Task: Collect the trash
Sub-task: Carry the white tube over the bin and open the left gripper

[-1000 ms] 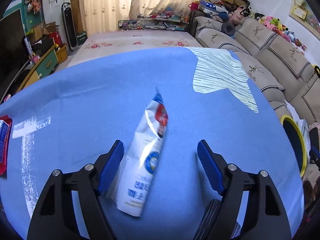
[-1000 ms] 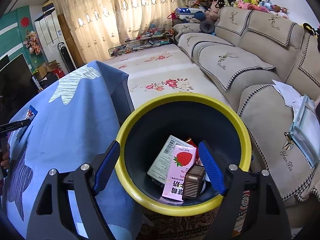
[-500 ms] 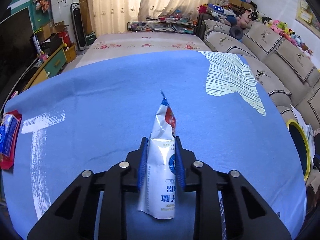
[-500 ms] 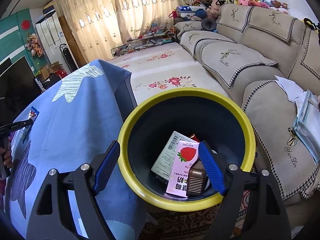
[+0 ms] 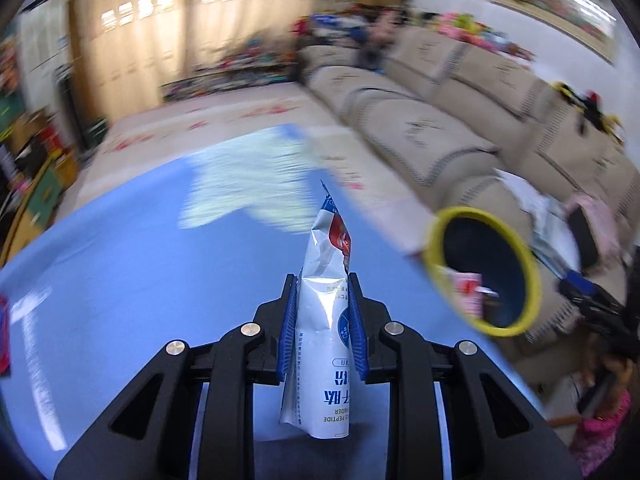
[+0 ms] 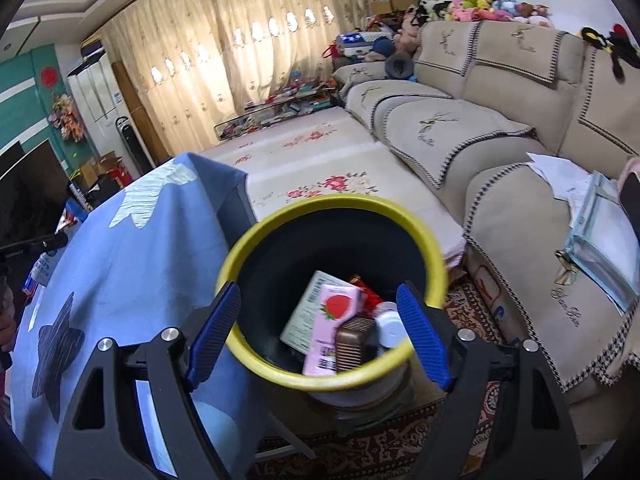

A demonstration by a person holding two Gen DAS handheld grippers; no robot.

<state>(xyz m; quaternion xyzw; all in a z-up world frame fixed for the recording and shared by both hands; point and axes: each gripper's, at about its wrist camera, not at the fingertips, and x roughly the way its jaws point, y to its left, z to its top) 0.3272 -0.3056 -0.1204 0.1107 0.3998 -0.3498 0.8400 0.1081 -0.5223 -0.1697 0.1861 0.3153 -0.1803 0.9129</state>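
Pinching pouch [image 5: 322, 320], left fingers [image 5: 289, 320], bin rim [image 5: 480, 272] seemingly near

Left wrist view: beige curtains [image 5: 168, 40], beige sofa [image 5: 460, 128] and yellow-rimmed dark bin [image 5: 436, 236] are smeared by motion blur; the bin's contents cannot be resolved there. Small print on the crumpled white-and-blue foil pouch [image 5: 322, 320] is partly covered by the blue pads [image 5: 289, 320]. Right wrist view: the bin floor is hidden beneath piled trash, and the beige ribbed box [image 6: 354, 340] is unidentified.

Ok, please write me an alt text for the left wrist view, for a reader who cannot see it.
The left tool is shut on a white and blue sachet, held above a blue tablecloth. To the right stands a dark bin with a yellow rim, a pink carton visible inside. A blurred beige sofa is behind.
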